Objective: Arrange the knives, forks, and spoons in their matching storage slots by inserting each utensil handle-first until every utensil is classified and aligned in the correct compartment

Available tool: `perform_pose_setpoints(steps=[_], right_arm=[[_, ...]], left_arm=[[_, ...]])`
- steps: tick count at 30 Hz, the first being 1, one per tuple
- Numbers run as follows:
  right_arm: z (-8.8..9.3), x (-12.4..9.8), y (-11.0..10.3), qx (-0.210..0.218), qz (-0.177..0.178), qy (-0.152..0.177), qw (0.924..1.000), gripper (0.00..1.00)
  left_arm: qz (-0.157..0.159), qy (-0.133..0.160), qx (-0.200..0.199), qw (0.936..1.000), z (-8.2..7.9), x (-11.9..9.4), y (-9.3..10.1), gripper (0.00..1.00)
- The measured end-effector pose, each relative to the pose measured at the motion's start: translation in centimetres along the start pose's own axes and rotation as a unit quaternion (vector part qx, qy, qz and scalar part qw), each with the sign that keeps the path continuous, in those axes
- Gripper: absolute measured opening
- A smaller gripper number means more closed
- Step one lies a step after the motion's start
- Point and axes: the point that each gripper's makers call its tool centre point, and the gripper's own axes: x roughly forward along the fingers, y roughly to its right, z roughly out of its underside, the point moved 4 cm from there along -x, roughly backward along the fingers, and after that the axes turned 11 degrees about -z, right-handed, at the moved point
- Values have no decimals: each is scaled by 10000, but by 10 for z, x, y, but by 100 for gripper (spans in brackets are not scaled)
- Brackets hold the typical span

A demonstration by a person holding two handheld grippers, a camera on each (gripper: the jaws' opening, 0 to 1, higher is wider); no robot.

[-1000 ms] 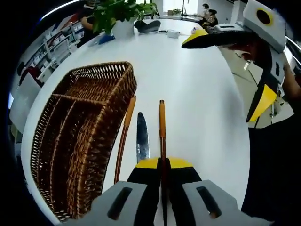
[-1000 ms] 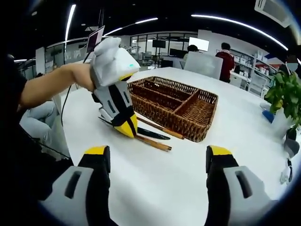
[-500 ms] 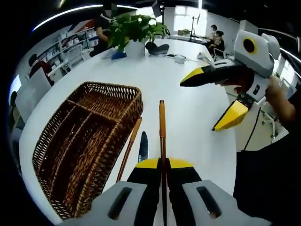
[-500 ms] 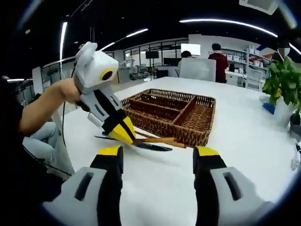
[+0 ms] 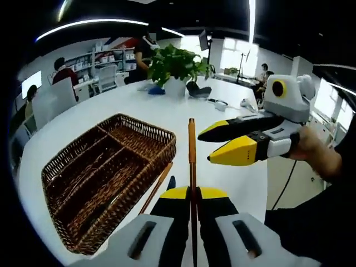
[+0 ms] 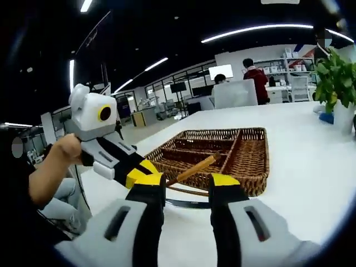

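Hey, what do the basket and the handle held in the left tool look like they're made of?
The basket looks like woven wicker or rattan: brown strands interlaced along its walls and dividers, with a matte, natural finish. The handle clamped in the left tool looks like wood or bamboo: warm orange-brown, smooth, with a slight sheen. It could be a wood-look coating; the pictures leave that open.

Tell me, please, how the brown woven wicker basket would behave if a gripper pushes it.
The brown woven wicker basket is probably light: open weave, compartments looking empty. It sits low and wide on the white table, so it would likely slide rather than tip. Its walls may flex slightly.
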Motion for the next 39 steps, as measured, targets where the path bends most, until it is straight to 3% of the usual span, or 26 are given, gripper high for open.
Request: perform_pose_setpoints(steps=[5,9,21,26,30,39], right_arm=[[-4,6,-6,173,-139,191,9996,21],[-5,9,-8,459,-315,339,9979,18],[-6,10,-14,822,-573,445,9940,10],[-12,11,-18,1124,-740,646,9888,6],[-17,14,-21,1095,-771,647,9889,5],[-36,18,-22,1054,-826,773,9880,5]], left_arm=[[-84,247,-183,9995,-6,-10,-2,4],[57,373,-305,9988,-9,-13,2,4],[41,447,-253,9987,-14,-13,8,4],[38,411,-173,9990,-13,-13,9,4],[36,455,-82,9989,-14,-13,10,4],[167,894,44,9959,-31,-21,16,6]])
